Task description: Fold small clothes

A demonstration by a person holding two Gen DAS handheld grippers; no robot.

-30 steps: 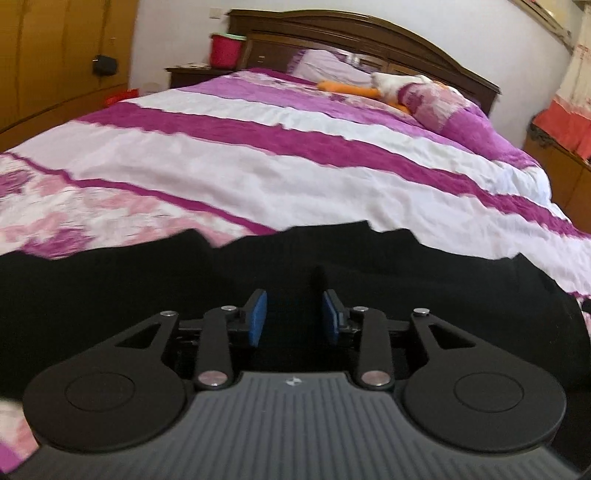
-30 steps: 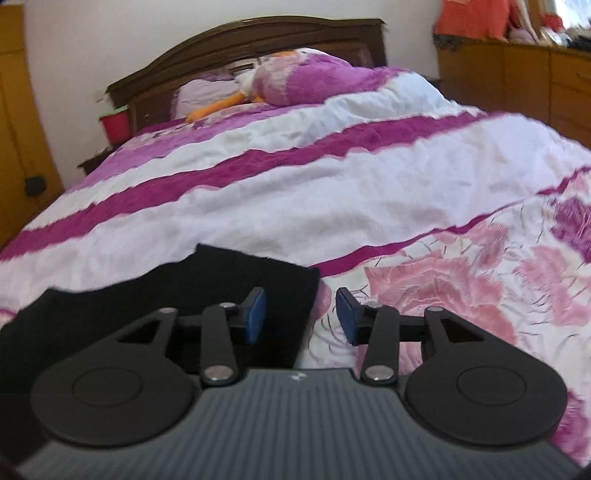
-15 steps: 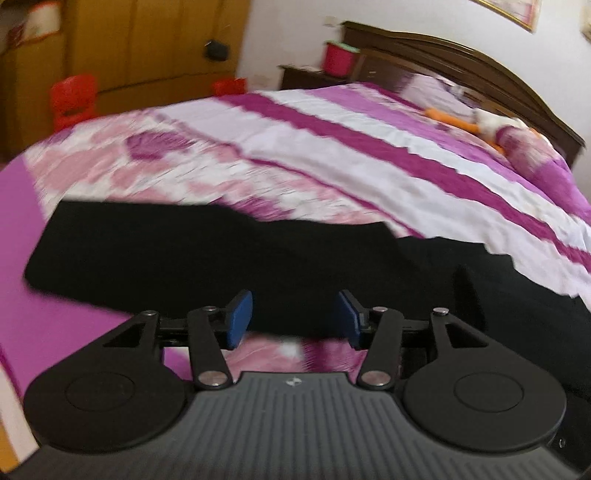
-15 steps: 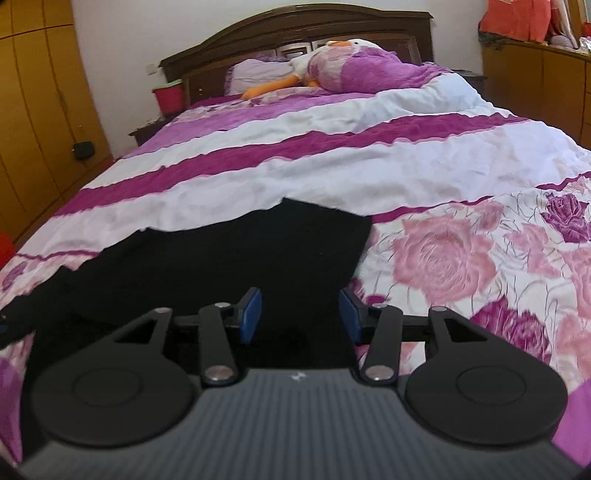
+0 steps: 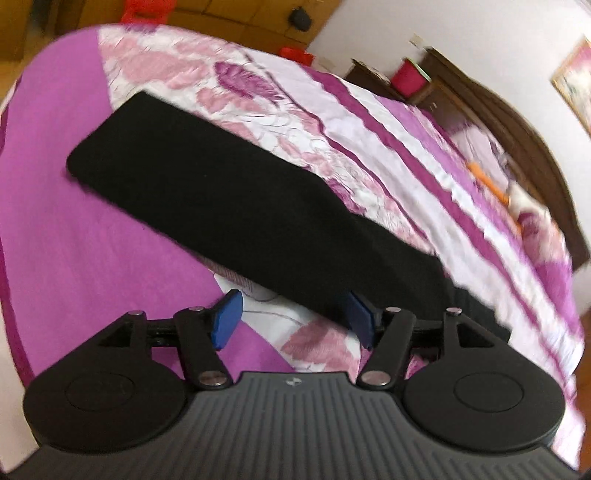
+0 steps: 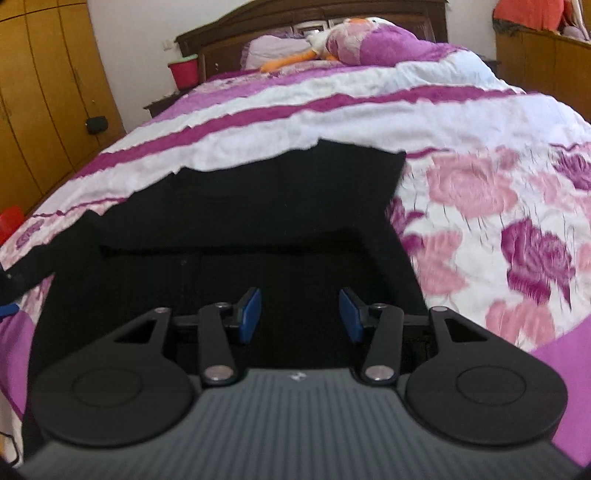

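A black garment (image 5: 236,206) lies flat on the bed; in the left wrist view a long flat part of it stretches away to the left. My left gripper (image 5: 293,319) is open and empty above the near edge of that part. In the right wrist view the garment's body (image 6: 266,221) fills the middle, with a fold line across it. My right gripper (image 6: 300,314) is open and empty just above the black cloth.
The bed has a purple, white and pink flowered quilt (image 6: 480,206). Pillows and an orange-beaked plush toy (image 6: 317,51) lie at the dark wooden headboard (image 6: 258,33). Wooden wardrobes (image 6: 44,96) stand left, a red bin (image 6: 183,72) on the nightstand.
My left gripper has swung left and pulled back, from above the garment's middle to the near edge of its long left part. My right gripper has moved left over the black cloth. Both stayed open.
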